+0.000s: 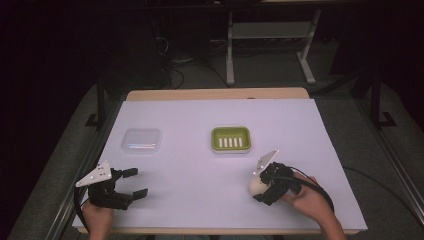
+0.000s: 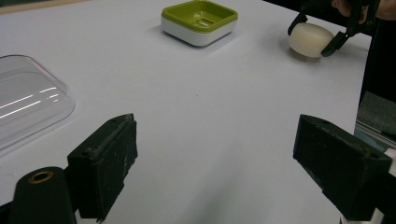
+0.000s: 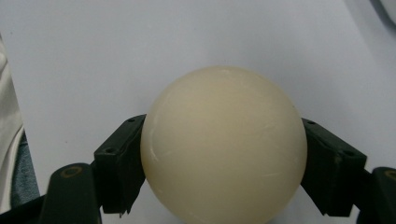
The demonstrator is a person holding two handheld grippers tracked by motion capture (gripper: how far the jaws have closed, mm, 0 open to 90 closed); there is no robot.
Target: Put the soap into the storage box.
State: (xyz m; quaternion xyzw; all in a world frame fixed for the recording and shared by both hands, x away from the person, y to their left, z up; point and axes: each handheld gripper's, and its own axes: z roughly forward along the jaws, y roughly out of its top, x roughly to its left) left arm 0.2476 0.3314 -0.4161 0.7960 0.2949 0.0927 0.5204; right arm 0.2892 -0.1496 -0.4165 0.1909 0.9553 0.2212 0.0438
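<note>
A cream, rounded bar of soap (image 3: 224, 147) sits between the jaws of my right gripper (image 1: 262, 186), which is shut on it just above the white table cover at the front right. From the left gripper view the same soap (image 2: 310, 40) shows far off in that gripper. A green soap dish (image 1: 230, 139) with a slotted insert stands mid-table, empty. Its clear plastic lid (image 1: 141, 141) lies flat to the left of it. My left gripper (image 1: 138, 182) rests at the front left, open, nothing between its pads (image 2: 105, 165).
White paper covers the table (image 1: 200, 115); a wooden strip shows along the far edge. Beyond it stand the legs of another table on a dark floor. A black rail runs along the table's right side.
</note>
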